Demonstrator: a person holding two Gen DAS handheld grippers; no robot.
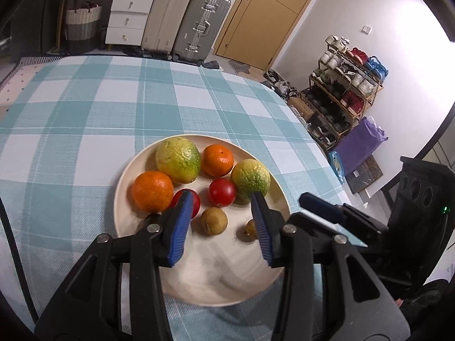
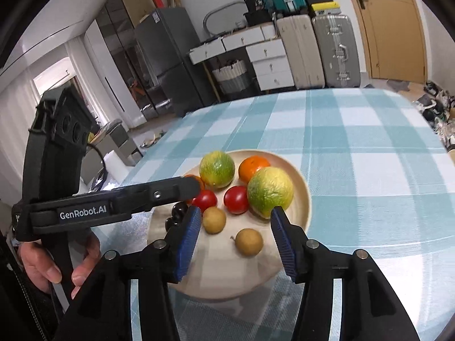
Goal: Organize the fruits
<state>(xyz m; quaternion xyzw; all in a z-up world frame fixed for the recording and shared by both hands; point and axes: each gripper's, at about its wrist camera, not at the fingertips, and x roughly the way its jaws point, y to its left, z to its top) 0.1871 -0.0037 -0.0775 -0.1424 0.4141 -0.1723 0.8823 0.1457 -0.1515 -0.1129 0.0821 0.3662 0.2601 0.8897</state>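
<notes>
Both claws hang released over the plate (image 1: 125,176), gripping nothing: our left claw (image 1: 220,227) stands parted above the plate's near half, and our right claw (image 2: 234,238) likewise, with only bare plate and small fruit showing between its blue pads.

We take the scene from largest down. The surface (image 1: 85,108) wears a blue-and-white checked cloth, and the plate sits on it near our edge. On the plate, in the left wrist view, the big green-yellow citrus (image 1: 177,160) lies at about 11 o'clock, a second green-yellow citrus (image 1: 250,179) at 2 o'clock, a large orange (image 1: 152,194) at 9 o'clock and a smaller mandarin (image 1: 217,160) at 12 o'clock. Two red tomatoes (image 1: 222,192) sit near the centre, one partly behind our left pad. Smallest are two brown longan-like fruits (image 1: 213,221) at about 5 o'clock.

We judge the organizing nearly finished, since every fruit we see already rests on the plate. The next move, if any, calls for lowering one claw squarely around a small brown fruit and closing gently, as it looks prone to roll.
</notes>
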